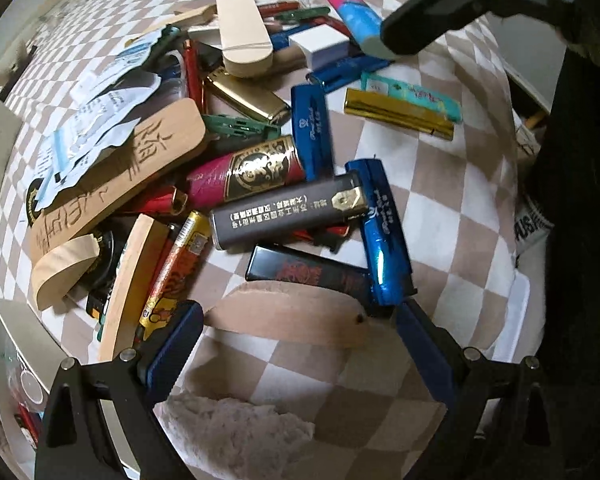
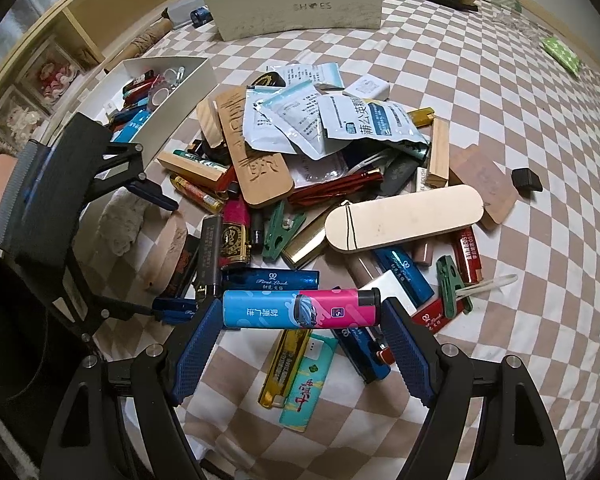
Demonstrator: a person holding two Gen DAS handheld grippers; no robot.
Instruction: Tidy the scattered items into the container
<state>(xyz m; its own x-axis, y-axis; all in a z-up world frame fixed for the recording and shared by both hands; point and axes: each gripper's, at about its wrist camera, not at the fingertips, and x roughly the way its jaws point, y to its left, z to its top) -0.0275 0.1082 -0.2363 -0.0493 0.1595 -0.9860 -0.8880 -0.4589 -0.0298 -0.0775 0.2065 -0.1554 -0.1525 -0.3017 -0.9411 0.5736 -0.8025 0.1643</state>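
A pile of lighters, wooden tags, clothes pegs and sachets (image 2: 300, 184) lies on a checkered cloth. My right gripper (image 2: 300, 340) is shut on a blue and pink lighter (image 2: 300, 308), gripped end to end just above the near edge of the pile; the same lighter (image 1: 352, 12) shows at the top of the left wrist view. My left gripper (image 1: 298, 314) points straight down with its jaws open around a pinkish oval wooden piece (image 1: 288, 316), with a gap at the right pad. The white container (image 2: 180, 92), holding several lighters, stands at the left.
A larger white shoe box (image 2: 300, 12) stands at the far edge. A small black block (image 2: 526, 180) and a green packet (image 2: 560, 54) lie apart on the right. Fuzzy beige fabric (image 1: 236, 432) lies under my left gripper. Shelves (image 2: 40, 80) run along the left.
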